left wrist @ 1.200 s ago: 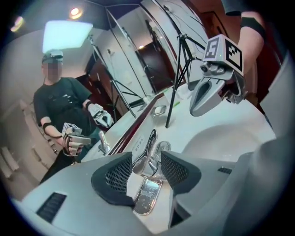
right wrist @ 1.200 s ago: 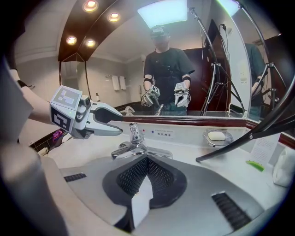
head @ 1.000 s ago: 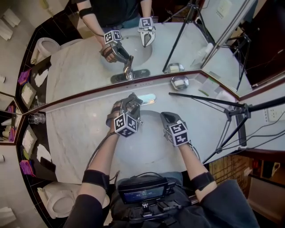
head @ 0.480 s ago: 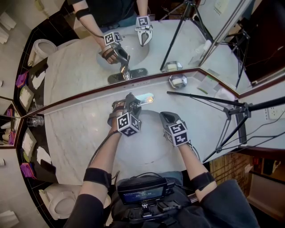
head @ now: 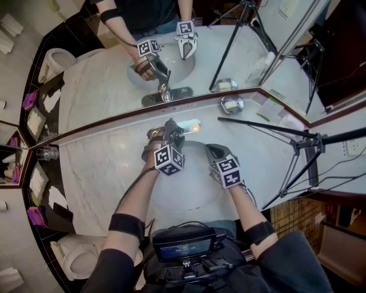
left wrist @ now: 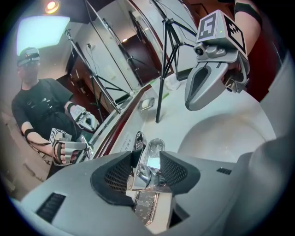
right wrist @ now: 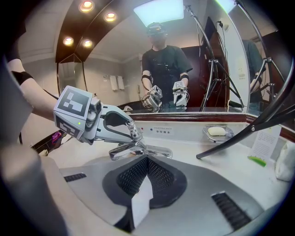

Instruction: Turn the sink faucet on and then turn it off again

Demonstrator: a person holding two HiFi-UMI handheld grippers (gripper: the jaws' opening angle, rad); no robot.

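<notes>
Left gripper pointed down at the back of the sink, pads clamped on the chrome faucet handle. Its jaws had just been closing, with the handle between them. Faucet sat at the sink's rear rim, just below the mirror's lower edge (spout aimed into the sink; whether water ran could not be told). Right gripper hung over the sink just right of the faucet, jaws together with nothing between them, clear of the chrome.

Counter was pale veined marble, wrapped around the white sink. Mirror ran along the back above a dark red-brown trim and repeated both grippers. Farther right, a soap dish with a pale bar stood on the counter by the mirror. Beyond it a black tripod stood at the counter's right end. Recessed ceiling lights were lit.
</notes>
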